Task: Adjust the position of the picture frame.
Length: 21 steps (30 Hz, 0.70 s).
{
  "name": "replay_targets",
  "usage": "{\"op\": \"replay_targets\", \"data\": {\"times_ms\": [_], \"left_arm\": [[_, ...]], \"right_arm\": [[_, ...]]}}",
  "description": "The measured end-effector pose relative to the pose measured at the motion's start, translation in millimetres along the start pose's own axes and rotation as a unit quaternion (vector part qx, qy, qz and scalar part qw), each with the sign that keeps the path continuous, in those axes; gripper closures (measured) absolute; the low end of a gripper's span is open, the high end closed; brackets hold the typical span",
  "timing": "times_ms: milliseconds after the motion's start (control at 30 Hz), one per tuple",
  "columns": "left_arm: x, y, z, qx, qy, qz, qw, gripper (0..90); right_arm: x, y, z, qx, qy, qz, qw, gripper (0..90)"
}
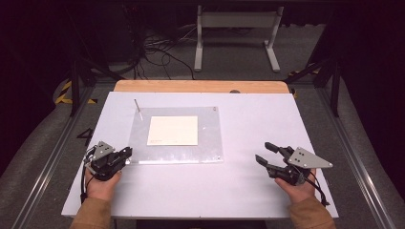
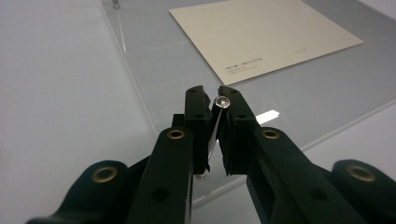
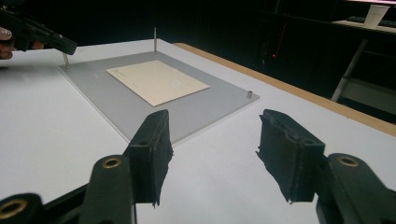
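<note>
A clear acrylic plate (image 1: 210, 138) lies on the white table with a cream card (image 1: 173, 130) on it. My left gripper (image 1: 128, 151) is at the plate's near left corner. In the left gripper view its jaws (image 2: 212, 100) are shut on a thin metal pin (image 2: 220, 101) that stands upright at that corner, its round head showing between the pads. A taller pin (image 1: 137, 107) stands at the far left corner. My right gripper (image 1: 262, 151) hovers over bare table right of the plate, open with nothing between its pads (image 3: 212, 135).
The white table (image 1: 239, 186) has a wooden strip (image 1: 200, 86) along its far edge. A short stud (image 3: 250, 94) stands at another plate corner. Behind the table stand a white frame (image 1: 236, 33) and loose cables (image 1: 157, 52) on the floor.
</note>
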<state>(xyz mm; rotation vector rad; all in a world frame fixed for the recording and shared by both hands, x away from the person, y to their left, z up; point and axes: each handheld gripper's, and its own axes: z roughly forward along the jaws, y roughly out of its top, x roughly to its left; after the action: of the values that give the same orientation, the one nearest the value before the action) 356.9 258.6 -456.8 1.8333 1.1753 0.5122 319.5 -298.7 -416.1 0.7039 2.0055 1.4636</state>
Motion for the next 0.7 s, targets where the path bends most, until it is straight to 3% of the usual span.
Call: {"op": "replay_targets", "data": {"times_ms": [200, 333, 533, 700], "left_arm": [[-1.2, 2.2, -0.1, 0.002, 0.003, 0.014, 0.9999, 83.4], [-7.6, 5.9, 1.9, 0.003, -0.010, 0.029, 0.9995, 83.8], [-28.0, 15.9, 13.0, 0.006, -0.033, 0.057, 0.9978, 84.4], [-50.5, 22.1, 25.6, 0.017, -0.059, 0.080, 0.9949, 84.5]], "right_arm": [[0.2, -0.1, -0.7, 0.000, -0.002, 0.000, 1.0000, 43.0], [0.7, -0.2, -0.5, 0.001, -0.001, 0.000, 1.0000, 43.0], [1.9, 0.0, 0.4, 0.004, 0.002, 0.000, 1.0000, 43.0], [3.5, 0.2, 3.4, 0.007, 0.007, -0.003, 0.9999, 43.4]]}}
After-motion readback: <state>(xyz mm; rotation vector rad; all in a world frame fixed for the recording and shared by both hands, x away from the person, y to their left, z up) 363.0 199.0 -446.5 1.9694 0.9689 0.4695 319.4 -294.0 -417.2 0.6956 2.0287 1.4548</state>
